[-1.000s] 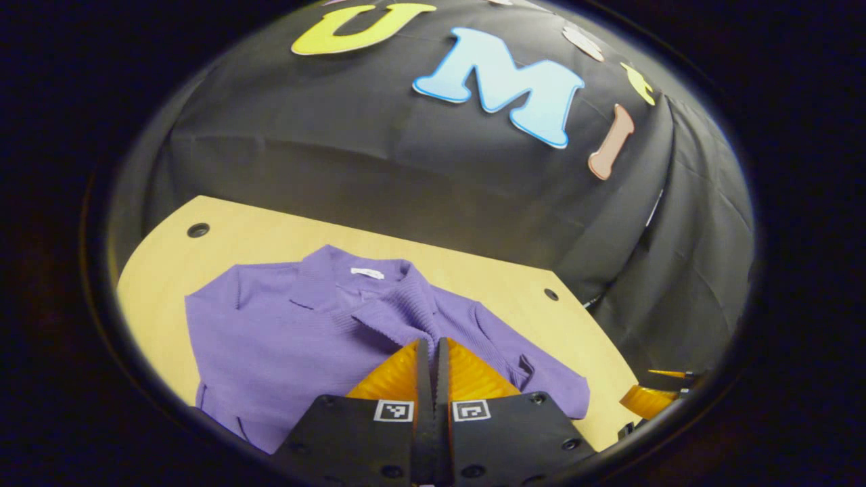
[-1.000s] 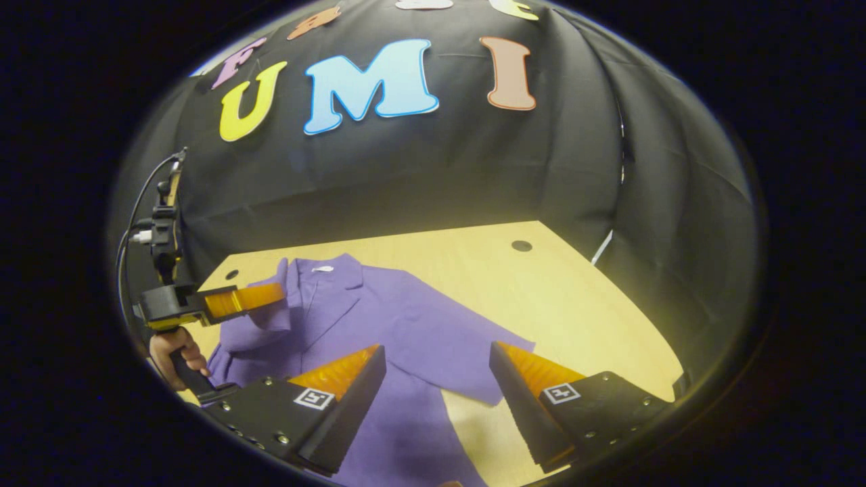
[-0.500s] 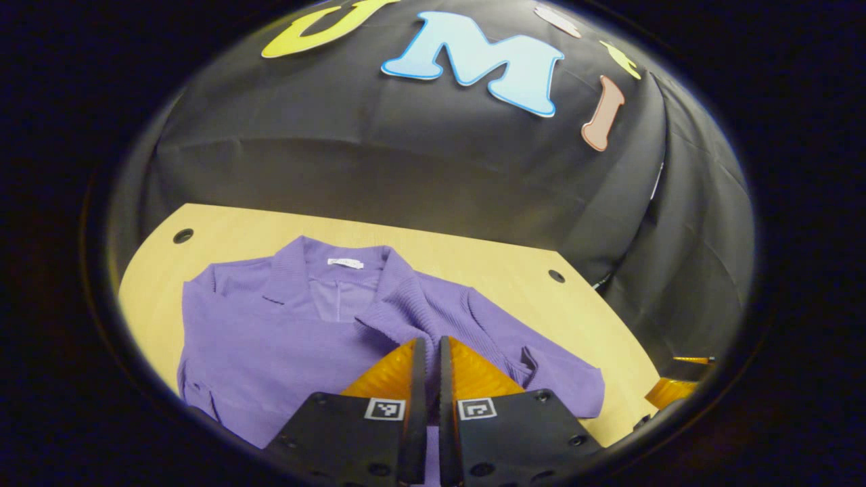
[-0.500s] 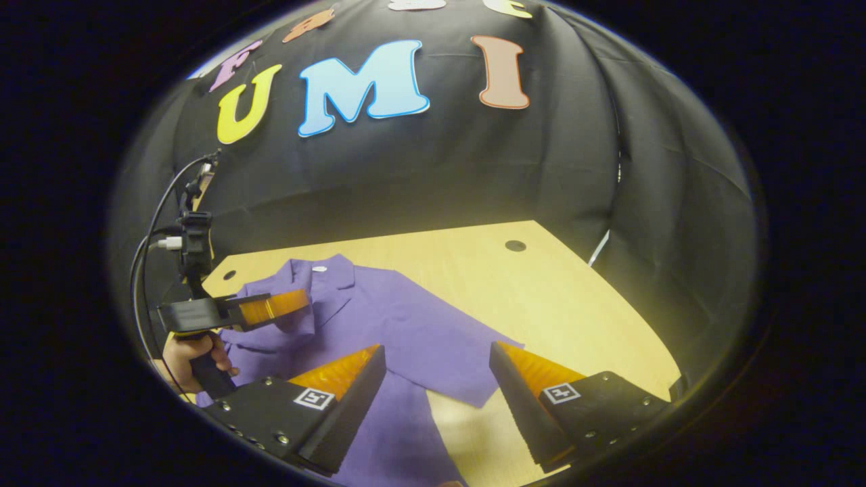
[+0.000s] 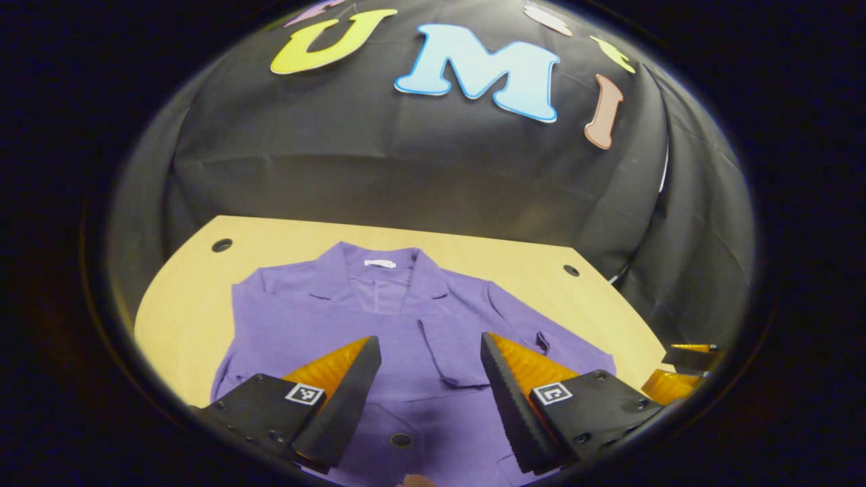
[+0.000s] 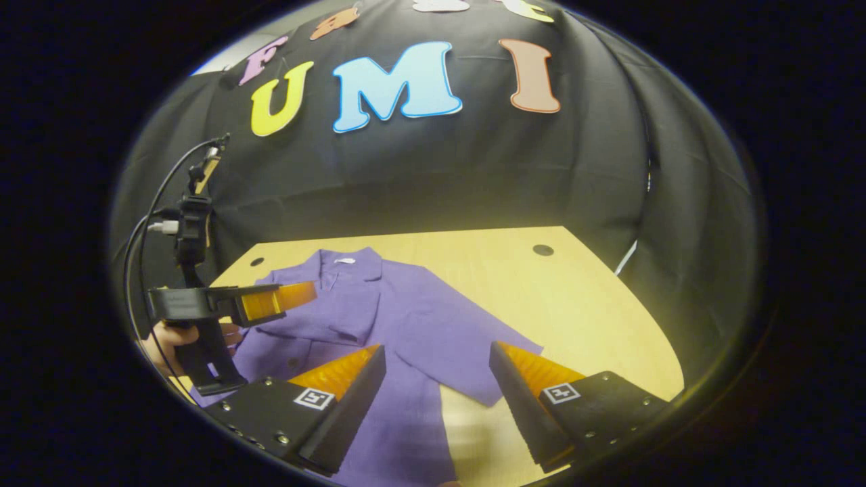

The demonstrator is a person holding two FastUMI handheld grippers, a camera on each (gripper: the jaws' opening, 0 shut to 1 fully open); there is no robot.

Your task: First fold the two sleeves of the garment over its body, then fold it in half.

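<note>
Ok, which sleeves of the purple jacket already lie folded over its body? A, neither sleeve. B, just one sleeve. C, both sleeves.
B: one sleeve lies across the purple jacket's front between the open left gripper fingers, while the other sleeve is spread out on the table.

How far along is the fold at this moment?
One sleeve already lies folded over the purple garment's body. Nothing is in hand: the left gripper is open above that sleeve, and the right gripper is open too. The other sleeve is spread out on the table, so folding it and halving the garment remain.
</note>
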